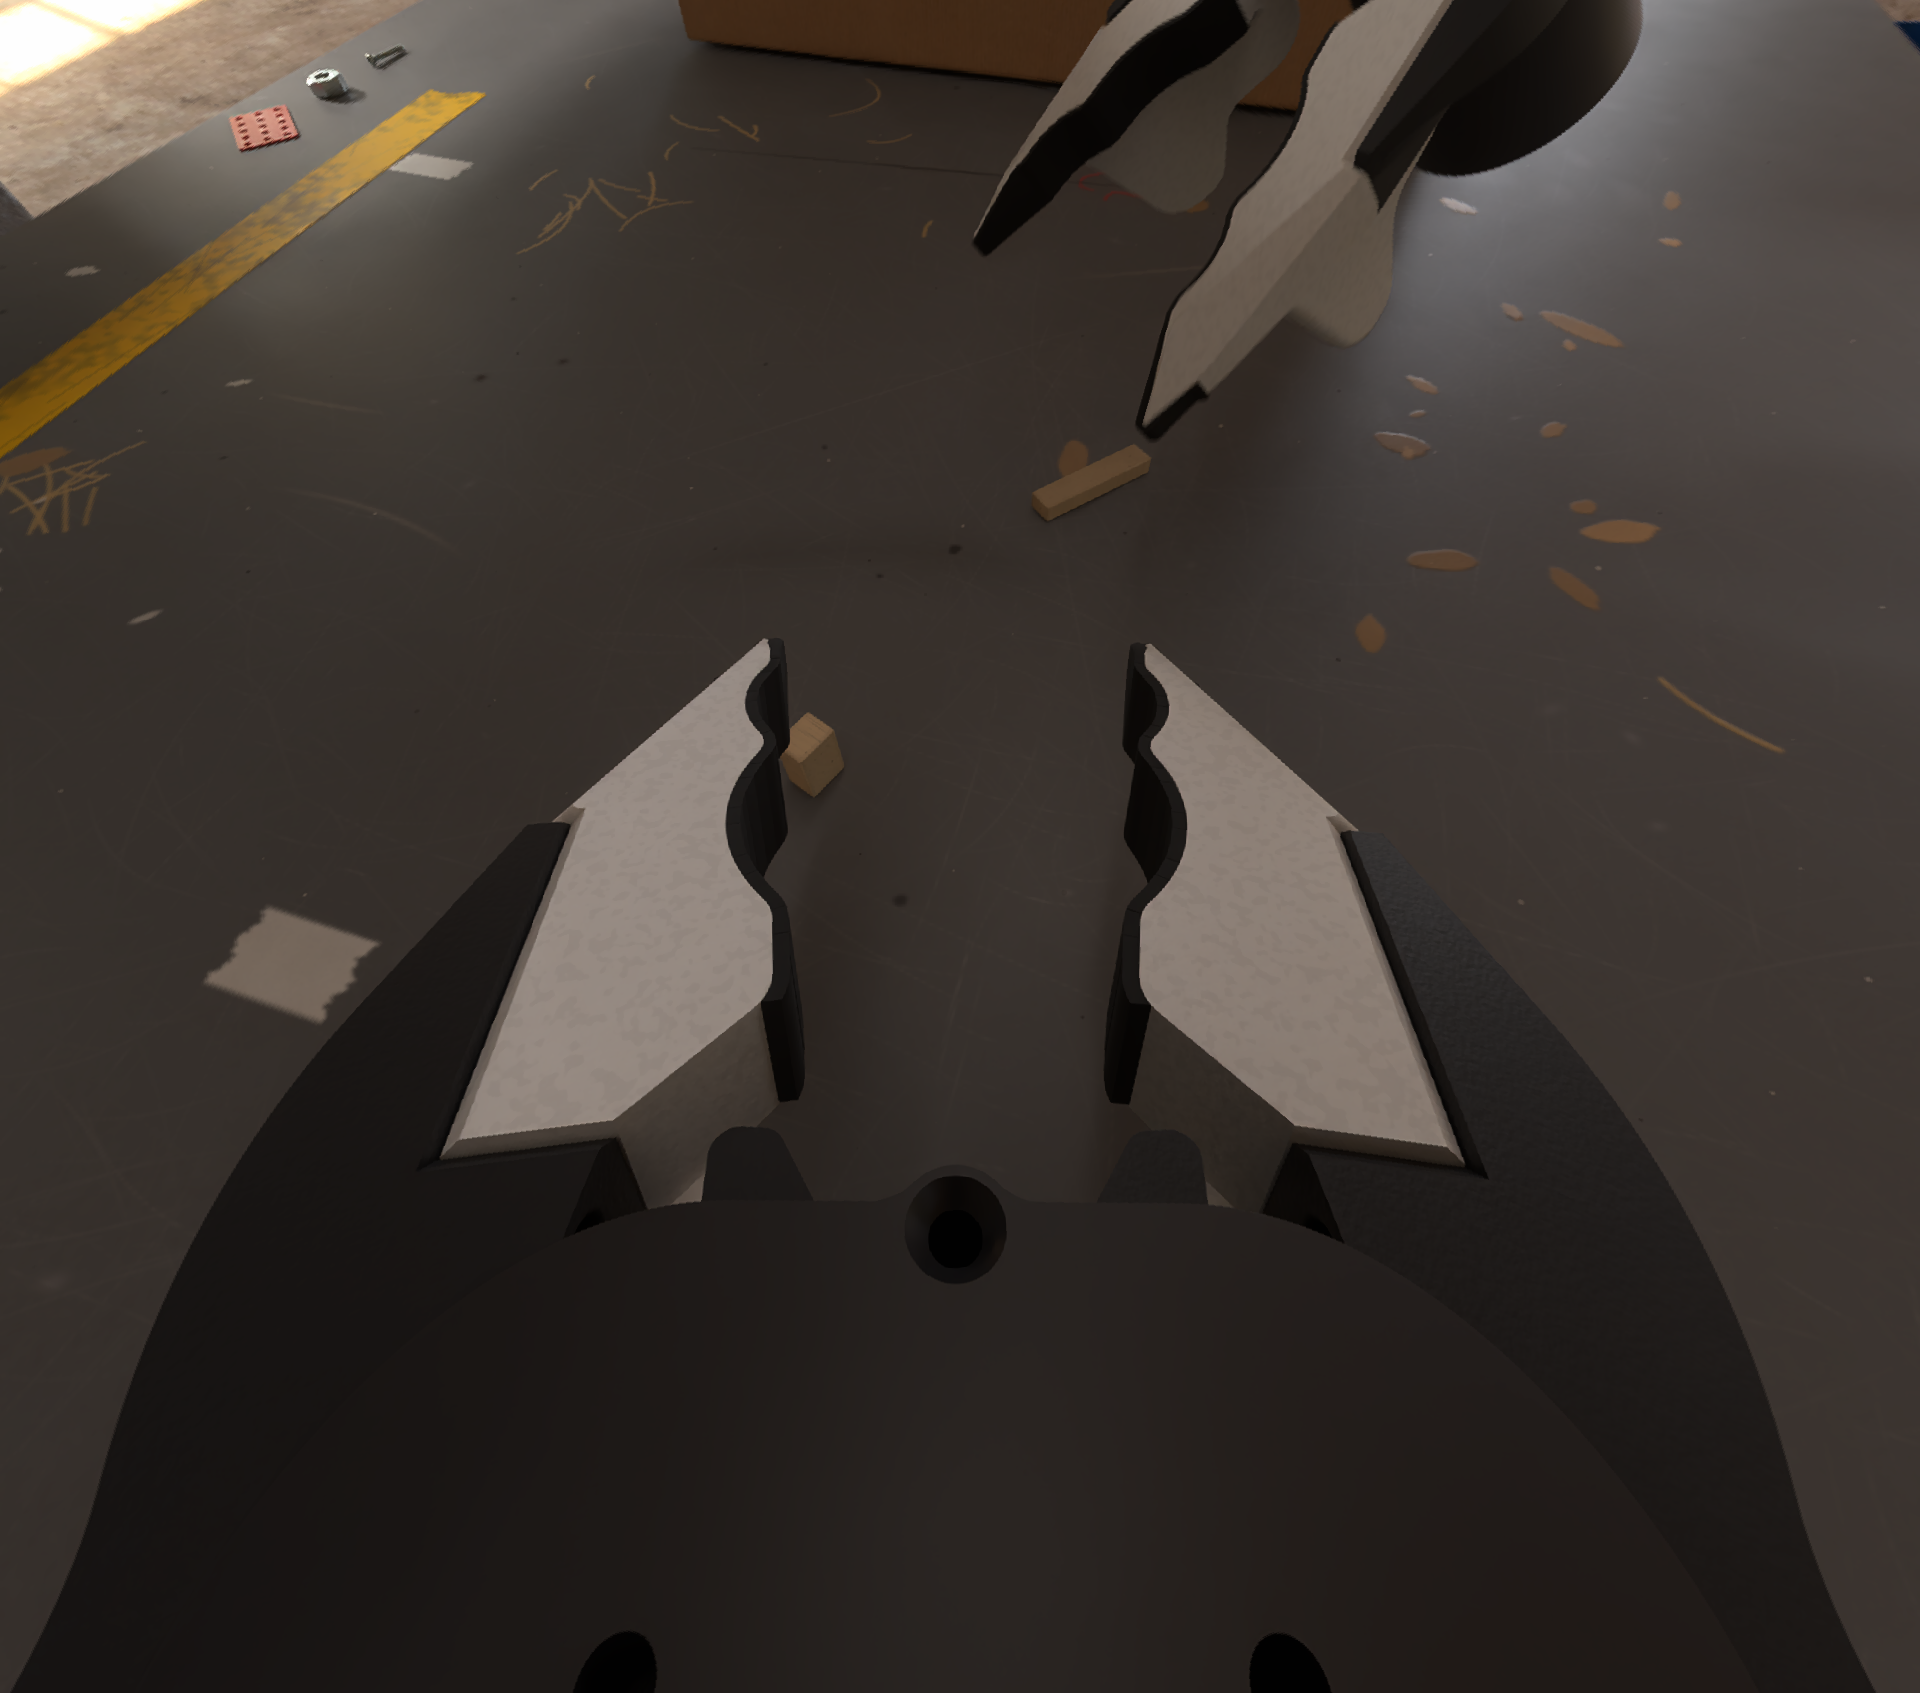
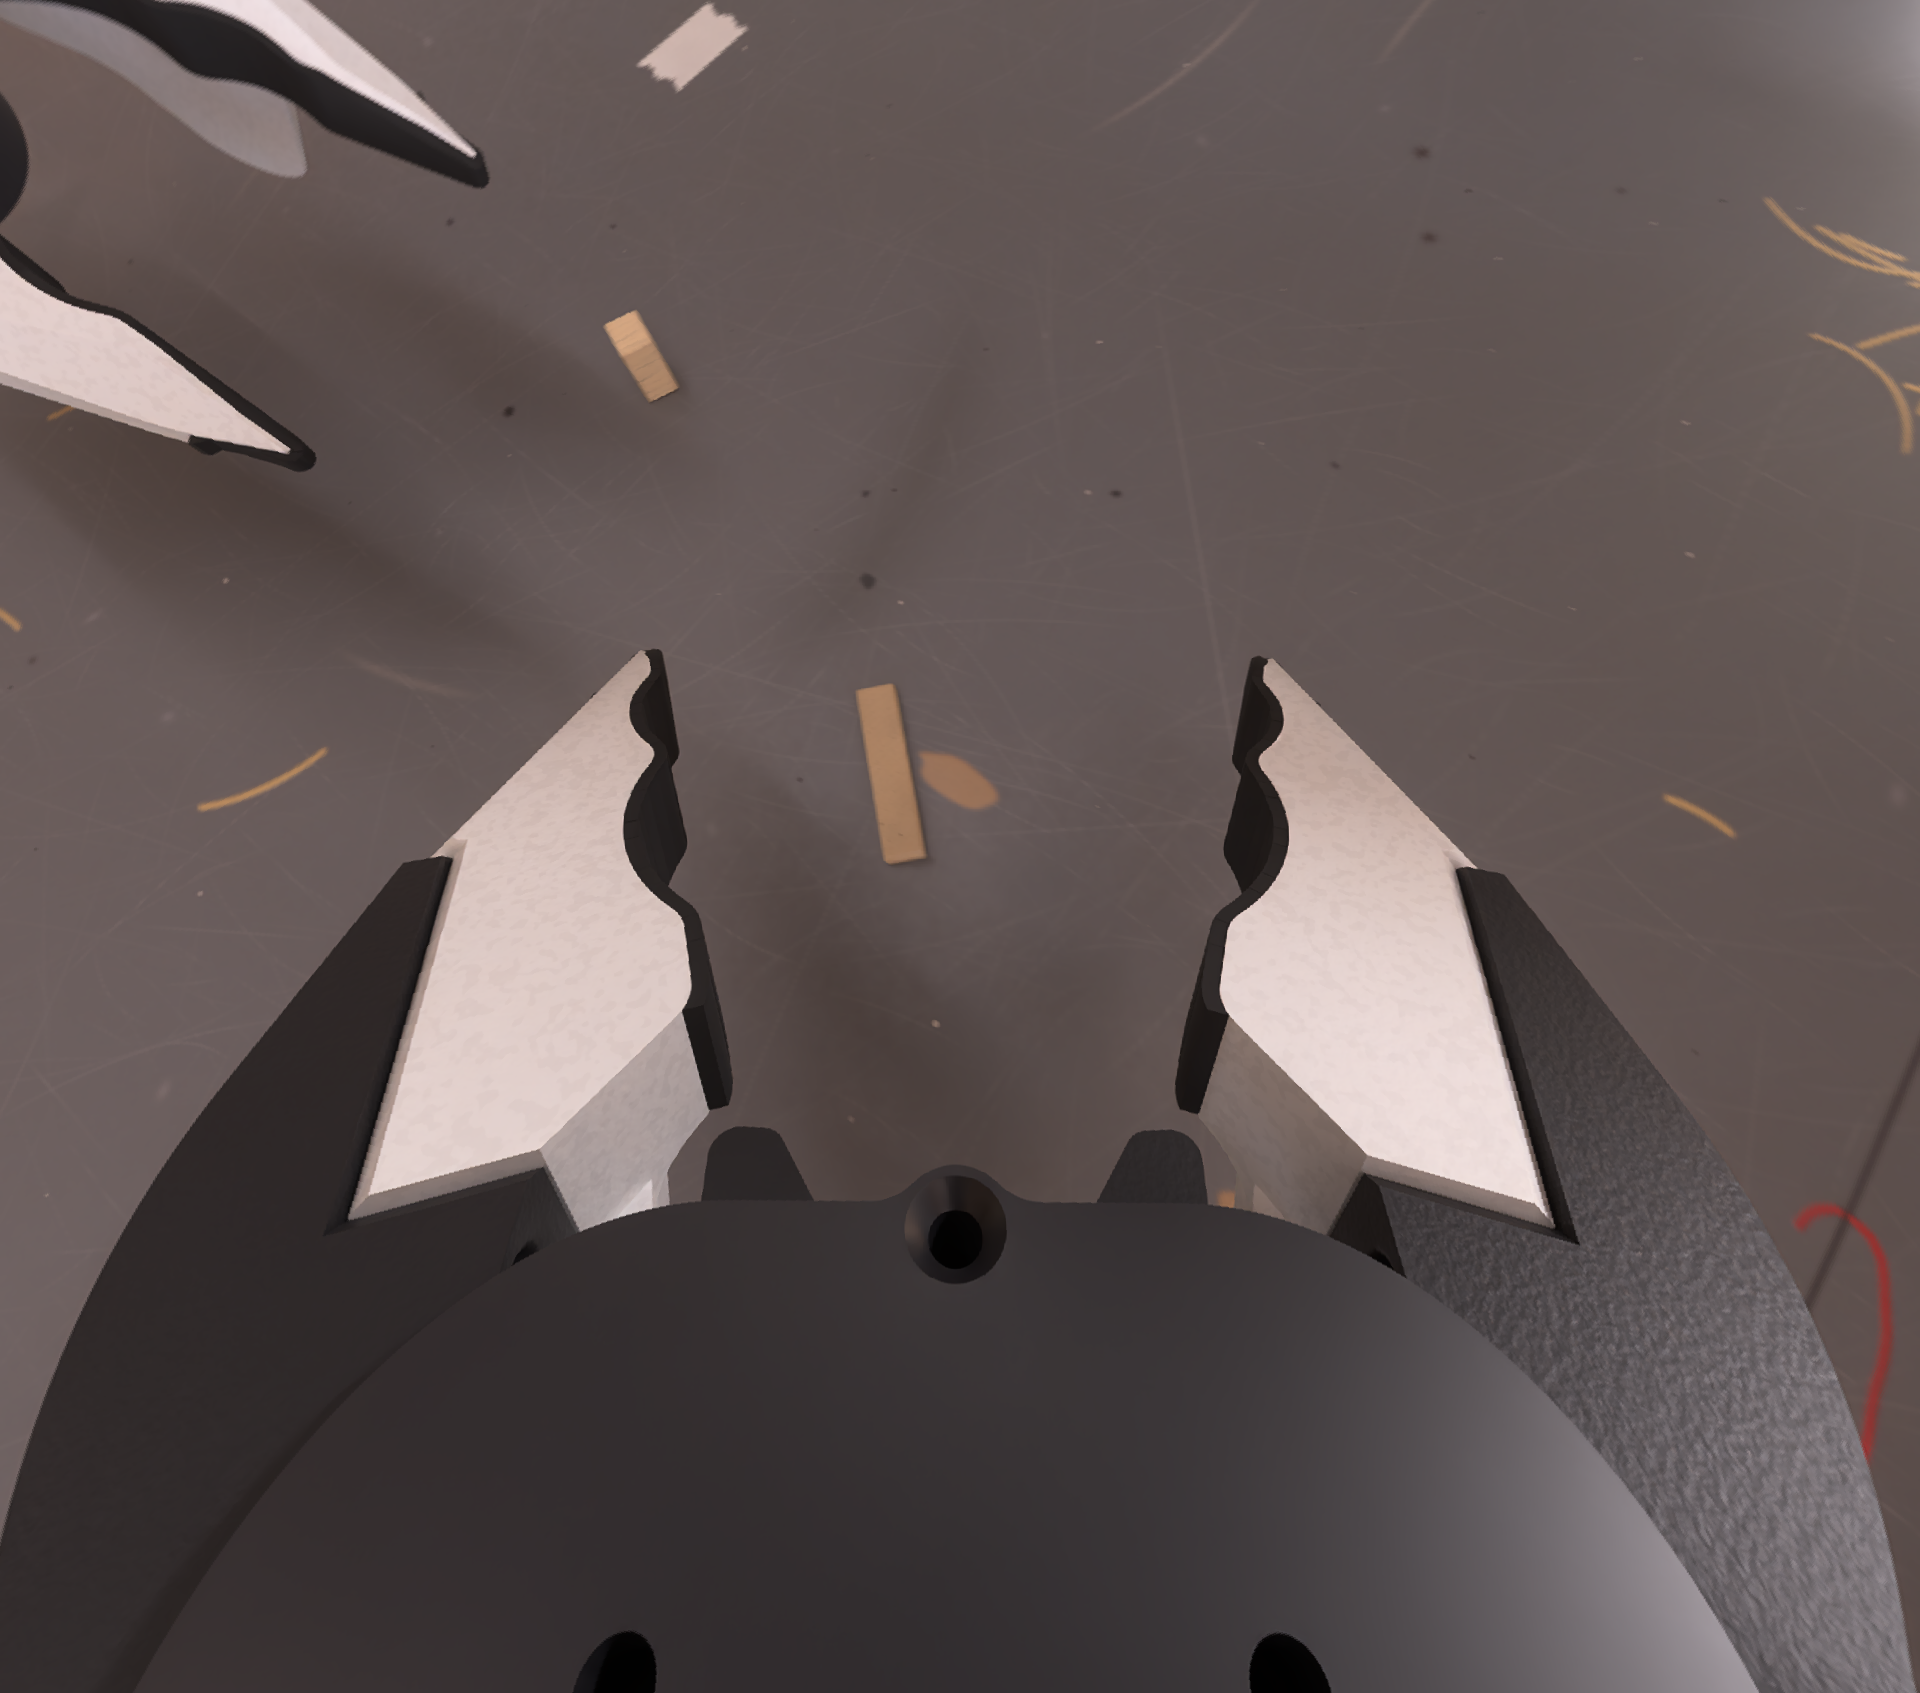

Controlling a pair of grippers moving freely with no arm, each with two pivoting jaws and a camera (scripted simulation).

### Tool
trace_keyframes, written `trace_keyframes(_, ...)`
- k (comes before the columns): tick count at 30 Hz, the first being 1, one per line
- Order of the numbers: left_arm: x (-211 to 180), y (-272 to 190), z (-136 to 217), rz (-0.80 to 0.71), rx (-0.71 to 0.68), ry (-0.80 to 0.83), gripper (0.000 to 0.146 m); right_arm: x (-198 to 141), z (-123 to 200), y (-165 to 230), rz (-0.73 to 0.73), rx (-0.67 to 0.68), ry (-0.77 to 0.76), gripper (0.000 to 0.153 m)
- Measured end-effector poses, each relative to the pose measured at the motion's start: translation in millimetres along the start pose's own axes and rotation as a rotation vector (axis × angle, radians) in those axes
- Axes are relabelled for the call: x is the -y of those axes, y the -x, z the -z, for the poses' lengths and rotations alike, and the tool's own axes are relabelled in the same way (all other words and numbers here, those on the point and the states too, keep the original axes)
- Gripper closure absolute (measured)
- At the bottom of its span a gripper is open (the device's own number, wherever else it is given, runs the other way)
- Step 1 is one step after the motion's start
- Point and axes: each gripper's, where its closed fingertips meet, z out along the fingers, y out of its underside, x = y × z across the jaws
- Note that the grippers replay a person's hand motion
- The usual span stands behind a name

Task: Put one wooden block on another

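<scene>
scuffed grey desk (image 1: 623, 417) carries both wooden blocks apart, long block (image 2: 890, 773) under the spread, empty right gripper (image 2: 954, 656), short block (image 1: 812, 754) beside the parted, empty left gripper (image 1: 956, 644), so stacking is unstarted.

L tool (image 1: 954, 646) open, R tool (image 2: 954, 656) open

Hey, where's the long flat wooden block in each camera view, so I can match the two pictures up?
Left wrist view: the long flat wooden block lies right of centre on the table, just under the right gripper.
Right wrist view: the same block lies low in the centre, between that gripper's own fingers.
Shared landmark: the small wooden block, beside the left gripper's finger there, sits upper left of centre here.
</scene>
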Motion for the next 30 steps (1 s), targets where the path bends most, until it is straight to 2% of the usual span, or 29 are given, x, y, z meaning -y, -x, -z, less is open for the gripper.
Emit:
trace_keyframes(2, -2.3, 1.8, -1.1, -0.001, 0.013, 0.008, 0.084, 0.9, 5.8, -7.5, -0.020, -0.003, -0.035, 0.046)
trace_keyframes(3, -3.0, 2.9, -1.1, -0.002, 0.021, 0.013, 0.087, 3.2, 8.6, -9.7, -0.020, -0.006, -0.066, 0.051)
trace_keyframes(4, -3.2, 4.7, -0.4, -0.007, 0.036, 0.017, 0.092, 6.5, 11.3, -10.5, -0.006, -0.013, -0.102, 0.064)
trace_keyframes(5, -3.0, 7.0, 0.8, -0.015, 0.057, 0.020, 0.097, 10.6, 13.7, -9.4, 0.018, -0.017, -0.140, 0.082)
trace_keyframes(7, -2.0, 12.6, 5.0, -0.035, 0.109, 0.022, 0.110, 17.8, 16.1, -5.0, 0.056, -0.031, -0.198, 0.127)
trace_keyframes(8, -1.6, 15.6, 7.9, -0.045, 0.139, 0.025, 0.117, 19.3, 15.8, -1.4, 0.072, -0.037, -0.204, 0.133)
trace_keyframes(10, -1.3, 22.7, 14.9, -0.060, 0.196, 0.034, 0.132, 19.7, 13.8, 10.3, 0.099, -0.037, -0.197, 0.134)
trace_keyframes(13, -5.2, 34.7, 26.8, -0.047, 0.269, 0.062, 0.146, 18.8, 6.4, 40.4, 0.150, 0.008, -0.183, 0.134)
trace_keyframes(18, -11.9, 50.0, 43.8, 0.027, 0.304, 0.080, 0.146, 22.6, -23.8, 81.3, 0.303, 0.124, -0.123, 0.134)
trace_keyframes(19, -12.7, 51.1, 45.4, 0.029, 0.302, 0.082, 0.146, 23.7, -31.5, 84.8, 0.329, 0.146, -0.097, 0.130)
trace_keyframes(21, -16.2, 49.4, 45.6, 0.019, 0.278, 0.102, 0.146, 27.3, -45.6, 89.0, 0.353, 0.199, -0.044, 0.113)
trace_keyframes(23, -21.2, 46.7, 43.1, -0.003, 0.271, 0.124, 0.146, 34.8, -57.7, 91.4, 0.354, 0.246, -0.027, 0.107)
trace_keyframes(30, -28.7, 39.2, 35.1, -0.035, 0.254, 0.154, 0.144, 40.9, -90.4, 92.8, 0.375, 0.349, 0.077, 0.114)
